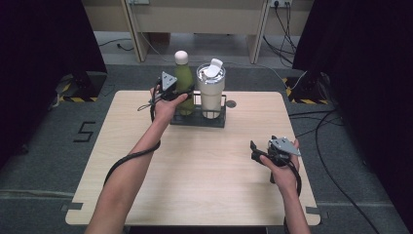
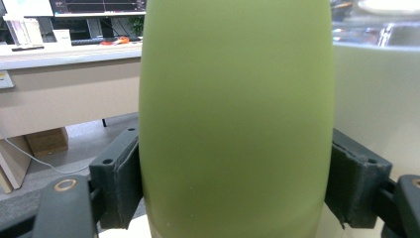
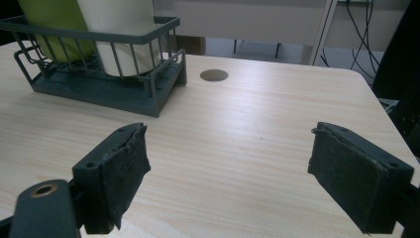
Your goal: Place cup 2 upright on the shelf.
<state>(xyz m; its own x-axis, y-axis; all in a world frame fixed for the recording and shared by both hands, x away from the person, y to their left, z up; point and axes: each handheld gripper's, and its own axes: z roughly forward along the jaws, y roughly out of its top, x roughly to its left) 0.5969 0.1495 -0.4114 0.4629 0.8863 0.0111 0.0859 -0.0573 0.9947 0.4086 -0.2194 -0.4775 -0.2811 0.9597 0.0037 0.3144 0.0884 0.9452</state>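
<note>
A green bottle (image 1: 184,83) with a pale cap stands upright in the dark wire rack (image 1: 197,120) at the table's far middle, beside a cream tumbler (image 1: 211,92) with a flip lid. My left gripper (image 1: 171,92) is shut on the green bottle (image 2: 235,119); both pads (image 2: 124,186) press its sides. The tumbler's wall (image 2: 376,94) shows just behind it. My right gripper (image 1: 255,151) hovers over the table's right side, open, with nothing between its pads (image 3: 121,171). From there the rack (image 3: 106,84) lies ahead to the left.
A round cable hole (image 1: 231,103) sits in the wooden table (image 1: 195,180) right of the rack. Cables trail on the floor to the right. A desk and shelving stand beyond the table. Bare tabletop lies between the rack and the near edge.
</note>
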